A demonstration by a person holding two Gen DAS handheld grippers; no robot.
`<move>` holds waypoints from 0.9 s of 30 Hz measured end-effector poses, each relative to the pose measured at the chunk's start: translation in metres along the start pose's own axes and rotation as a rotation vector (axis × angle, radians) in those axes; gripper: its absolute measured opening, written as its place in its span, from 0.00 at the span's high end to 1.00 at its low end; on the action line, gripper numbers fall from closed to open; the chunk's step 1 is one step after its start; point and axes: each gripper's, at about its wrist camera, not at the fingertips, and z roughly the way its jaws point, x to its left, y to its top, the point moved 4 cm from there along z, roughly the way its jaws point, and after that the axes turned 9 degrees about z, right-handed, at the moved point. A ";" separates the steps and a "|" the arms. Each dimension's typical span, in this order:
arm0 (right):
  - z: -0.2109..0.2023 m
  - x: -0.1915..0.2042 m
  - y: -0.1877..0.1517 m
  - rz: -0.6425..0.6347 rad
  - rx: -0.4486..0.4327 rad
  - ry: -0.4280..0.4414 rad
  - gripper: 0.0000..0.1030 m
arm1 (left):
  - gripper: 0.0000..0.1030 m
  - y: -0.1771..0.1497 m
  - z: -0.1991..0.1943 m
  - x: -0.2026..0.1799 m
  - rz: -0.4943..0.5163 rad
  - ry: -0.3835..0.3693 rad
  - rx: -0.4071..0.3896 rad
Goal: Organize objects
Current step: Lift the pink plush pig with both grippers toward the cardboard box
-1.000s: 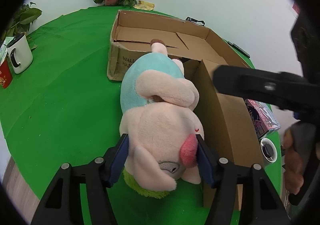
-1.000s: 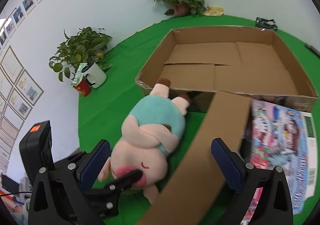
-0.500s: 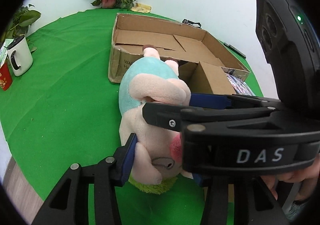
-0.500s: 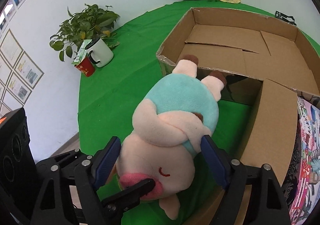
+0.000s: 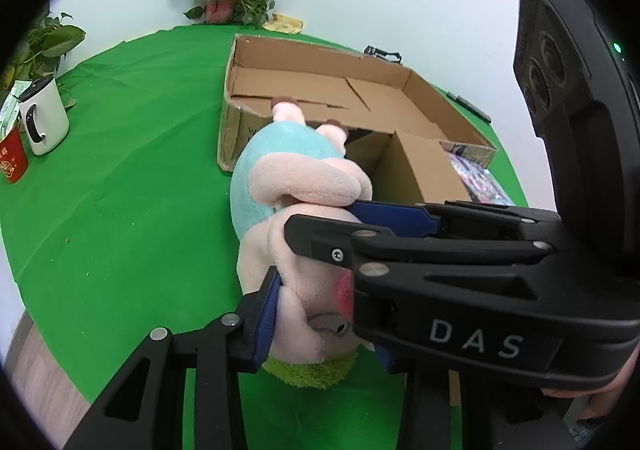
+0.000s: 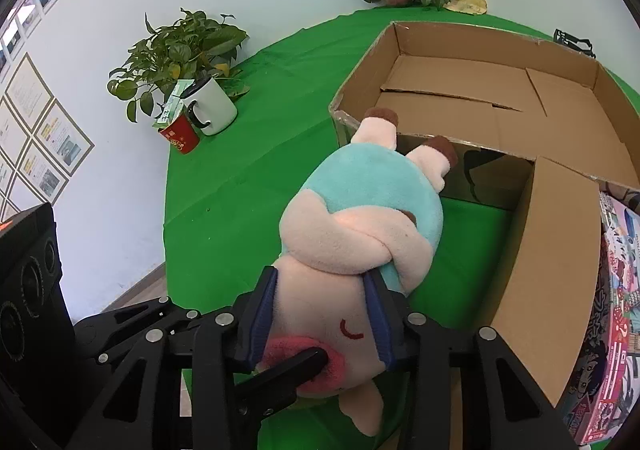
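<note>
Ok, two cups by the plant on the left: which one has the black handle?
The white mug, the taller one nearest the leafy plant. Its black handle faces the shorter red cup in front of it, which shows no handle and has gold print.

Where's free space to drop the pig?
The box floor is bare throughout. Open green cloth lies between the box, the white mug and the pig. It's crowded at the near-right: the folded flap and the magazine, plus both grippers closing on the pig's head.
</note>
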 end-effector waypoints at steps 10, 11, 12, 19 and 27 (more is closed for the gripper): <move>-0.032 -0.001 0.008 -0.011 -0.043 0.023 0.74 | 0.65 0.010 -0.017 -0.011 0.034 0.020 -0.047; -0.031 -0.001 0.008 -0.010 -0.035 0.024 0.74 | 0.65 0.009 -0.014 -0.011 0.027 0.021 -0.039; -0.028 -0.003 0.006 -0.003 -0.020 0.026 0.73 | 0.63 0.006 -0.011 -0.008 0.017 0.023 -0.026; -0.013 -0.009 0.005 0.034 0.019 0.051 0.57 | 0.46 -0.001 -0.008 -0.003 -0.003 0.059 -0.029; -0.030 -0.015 0.013 0.036 -0.052 -0.012 0.23 | 0.23 -0.003 0.005 0.003 0.016 0.071 0.005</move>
